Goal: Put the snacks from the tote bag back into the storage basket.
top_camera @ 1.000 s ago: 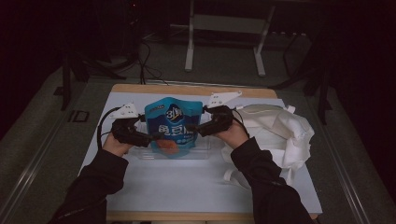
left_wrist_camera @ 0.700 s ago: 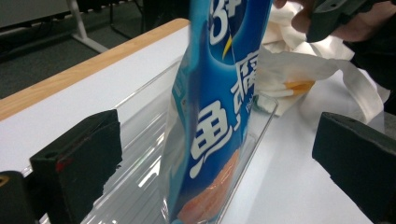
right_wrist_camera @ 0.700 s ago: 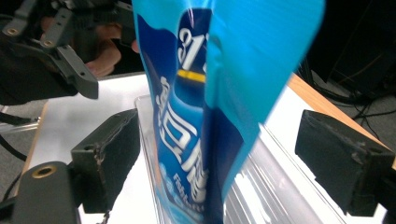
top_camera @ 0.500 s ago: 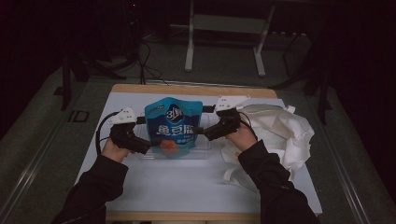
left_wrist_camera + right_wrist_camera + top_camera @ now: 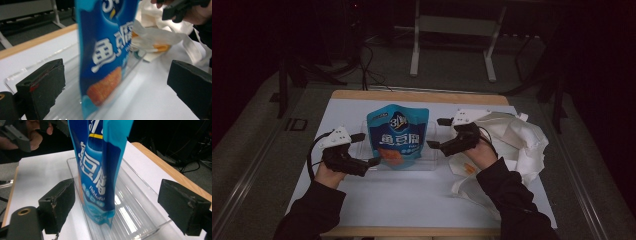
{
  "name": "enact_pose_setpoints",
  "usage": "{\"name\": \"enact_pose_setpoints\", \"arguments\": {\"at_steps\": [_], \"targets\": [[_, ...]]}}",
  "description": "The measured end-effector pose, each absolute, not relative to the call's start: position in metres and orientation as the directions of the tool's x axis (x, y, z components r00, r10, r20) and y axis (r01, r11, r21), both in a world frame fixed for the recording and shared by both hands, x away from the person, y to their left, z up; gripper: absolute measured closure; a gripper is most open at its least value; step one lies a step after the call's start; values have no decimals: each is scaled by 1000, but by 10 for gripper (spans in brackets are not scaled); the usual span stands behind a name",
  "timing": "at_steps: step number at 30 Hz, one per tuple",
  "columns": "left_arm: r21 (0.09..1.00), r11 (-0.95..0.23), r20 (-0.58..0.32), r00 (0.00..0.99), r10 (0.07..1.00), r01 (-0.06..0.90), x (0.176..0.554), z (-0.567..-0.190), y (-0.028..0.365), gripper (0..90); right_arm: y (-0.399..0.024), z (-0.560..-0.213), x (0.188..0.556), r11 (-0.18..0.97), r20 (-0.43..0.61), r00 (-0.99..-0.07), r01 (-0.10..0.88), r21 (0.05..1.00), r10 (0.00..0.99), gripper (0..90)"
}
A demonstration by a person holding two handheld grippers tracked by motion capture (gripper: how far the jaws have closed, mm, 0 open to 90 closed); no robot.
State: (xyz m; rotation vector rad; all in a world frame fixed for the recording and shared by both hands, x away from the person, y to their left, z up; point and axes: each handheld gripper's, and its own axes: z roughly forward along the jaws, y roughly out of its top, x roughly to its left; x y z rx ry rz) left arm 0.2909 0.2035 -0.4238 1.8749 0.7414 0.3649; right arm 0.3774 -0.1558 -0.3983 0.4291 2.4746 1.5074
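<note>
A blue snack pouch (image 5: 398, 135) with white lettering stands upright in a clear plastic tray (image 5: 433, 157) on the white table top. My left gripper (image 5: 367, 149) is open to the pouch's left, its jaws apart from it. My right gripper (image 5: 437, 133) is open to its right, also clear of it. In the left gripper view the pouch (image 5: 106, 55) rises between my wide-open jaws, farther off, in the tray (image 5: 66, 106). In the right gripper view the pouch's edge (image 5: 100, 177) stands in the tray (image 5: 140, 212) beyond my open jaws.
A crumpled white cloth bag (image 5: 518, 144) lies at the table's right side, under and behind the right hand. The wooden table edge (image 5: 412, 95) runs along the back. White surface (image 5: 412, 200) spreads in front of the tray. The floor around is dark.
Both grippers have let go of the pouch's sides, opened wide and drawn outward. The pouch now stands by itself in the tray.
</note>
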Motion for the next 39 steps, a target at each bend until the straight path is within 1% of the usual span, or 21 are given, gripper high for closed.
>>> {"name": "enact_pose_setpoints", "arguments": {"at_steps": [7, 9, 14, 17, 24, 30, 33, 39], "targets": [[906, -262, -87, 752, 654, 332, 274, -431, 200, 18, -168, -406, 369, 449, -41, -928, 140, 882, 369, 145], [911, -266, -63, 742, 667, 316, 269, -432, 198, 19, -171, -408, 366, 447, -36, -927, 145, 883, 373, 145], [924, -264, -44, 762, 646, 278, 259, -428, 193, 19, -180, -408, 358, 428, -27, -926, 149, 891, 377, 145], [928, -262, -36, 764, 644, 265, 254, -427, 191, 18, -184, -410, 355, 440, -37, -924, 146, 886, 381, 145], [925, -275, -53, 806, 590, 262, 239, -429, 175, 19, -195, -416, 344, 430, -26, -924, 152, 890, 381, 145], [914, -311, -60, 845, 532, 260, 235, -432, 158, 18, -203, -416, 335, 419, -34, -922, 142, 897, 387, 145], [905, -343, -46, 860, 508, 251, 234, -434, 148, 19, -207, -416, 330, 426, -46, -922, 133, 895, 384, 148], [896, -363, -64, 884, 463, 255, 234, -439, 134, 19, -215, -420, 320, 423, -68, -922, 108, 900, 381, 148]]}}
